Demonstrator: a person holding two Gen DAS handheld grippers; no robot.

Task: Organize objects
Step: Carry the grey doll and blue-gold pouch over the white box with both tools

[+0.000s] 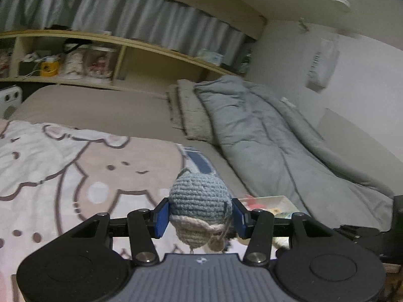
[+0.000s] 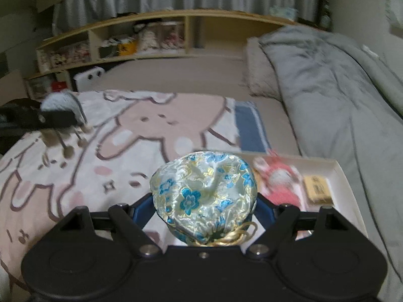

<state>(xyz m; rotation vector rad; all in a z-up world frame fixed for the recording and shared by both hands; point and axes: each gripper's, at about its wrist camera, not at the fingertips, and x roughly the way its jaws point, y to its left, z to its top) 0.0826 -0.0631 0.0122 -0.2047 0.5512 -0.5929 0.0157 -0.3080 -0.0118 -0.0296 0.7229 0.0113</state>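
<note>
A: Crocheted blue-grey yarn fills the middle of the left wrist view. What is it?

B: It is a small crocheted toy (image 1: 199, 207), blue-grey above and cream below, with cream strands hanging underneath. The left gripper (image 1: 200, 217) is clenched on it, one blue pad pressed against each side, and it is held up above the bed.

A: And the right gripper?

B: The right gripper (image 2: 205, 210) grasps a satin drawstring pouch (image 2: 204, 196), pale with blue and gold flowers and a gold cord knotted at its near end. The pouch bulges between the fingers, which stand wide apart around it.

A: Where are these things held?

B: Both are in the air over a cartoon rabbit blanket (image 2: 121, 136) spread on the bed (image 1: 105, 108). In the right wrist view the left gripper and its toy show at the far left, well apart from the pouch.

A: Anything else nearby?

B: A shallow white box (image 2: 345, 173) lies on the bed just beyond the pouch, to its right. It holds a blurred red and white item (image 2: 279, 181) and a small tan box (image 2: 317, 188). A folded grey duvet (image 1: 272, 138) lies along the right side, and a wooden shelf (image 1: 141, 47) runs behind the bed.
</note>
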